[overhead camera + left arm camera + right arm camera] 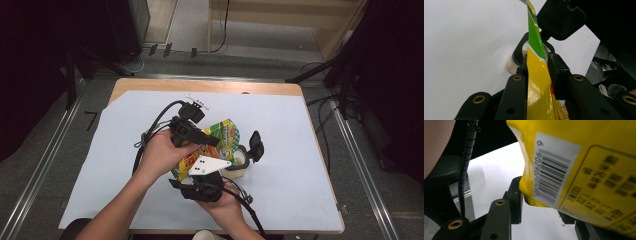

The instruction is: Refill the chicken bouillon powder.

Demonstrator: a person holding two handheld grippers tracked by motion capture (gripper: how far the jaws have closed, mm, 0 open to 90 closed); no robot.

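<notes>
Left gripper (537, 67) has its jaws clamped flat on the yellow-green snack bag (536, 82), edge-on between them; the clear container (239, 162) with its black flip lid (256, 145) sits just beyond the jaw tips on the counter (300, 150). Right gripper (541, 212) jaws pinch the bag's lower corner. Judgement: pouring step – keep both grips, tip the bag mouth over the container opening, tilt slowly, don't crush the contents

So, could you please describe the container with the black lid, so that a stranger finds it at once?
Start from the white sheet on the wooden table. Near its middle both grippers hold a yellow-green snack bag. Just right of that bag stands a small clear container; its black lid, flipped open and upright, sets it apart.
</notes>
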